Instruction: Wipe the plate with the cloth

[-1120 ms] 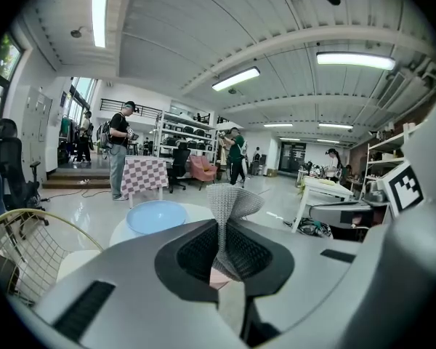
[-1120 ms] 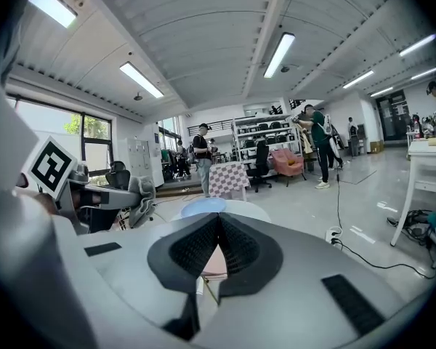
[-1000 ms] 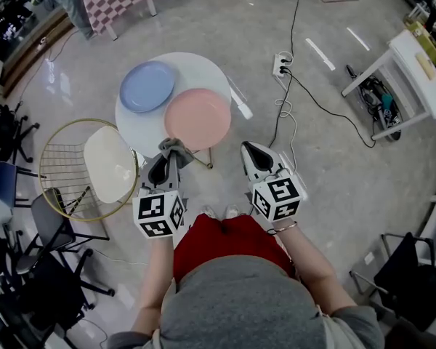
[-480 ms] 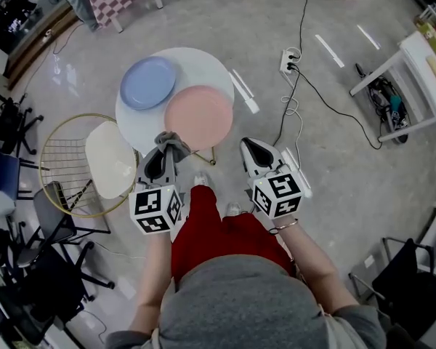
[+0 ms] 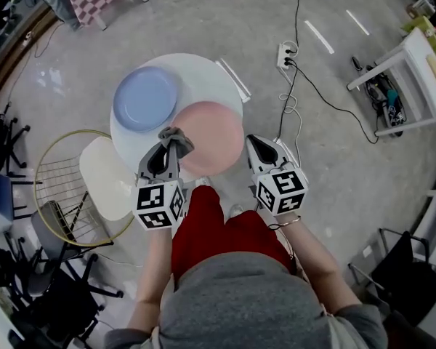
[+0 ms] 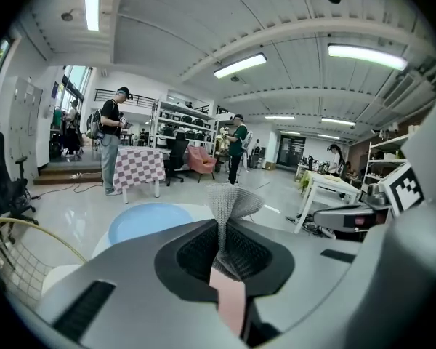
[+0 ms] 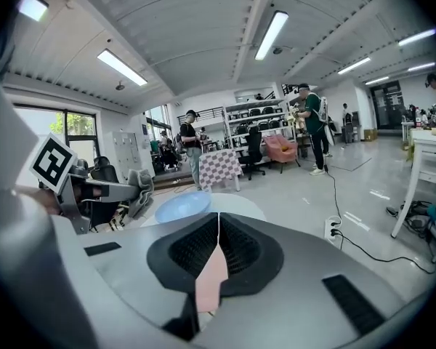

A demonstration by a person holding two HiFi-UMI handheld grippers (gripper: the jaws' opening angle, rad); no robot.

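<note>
Head view: at centre frame, my left hand-held gripper (image 5: 167, 145) holds the grey cloth (image 5: 176, 137) by the pink plate's (image 5: 214, 126) left edge on the counter (image 5: 203, 75). Left gripper view: jaws clenched on cloth. Right gripper view: right hand-held gripper (image 7: 216, 227) closed, empty. I'd lower the cloth flat, then sweep.

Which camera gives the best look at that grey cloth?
The left gripper view: the cloth sits dead centre, pinched between the jaws. The head view shows it small over the table; the right gripper view shows it small, off to the left.
</note>
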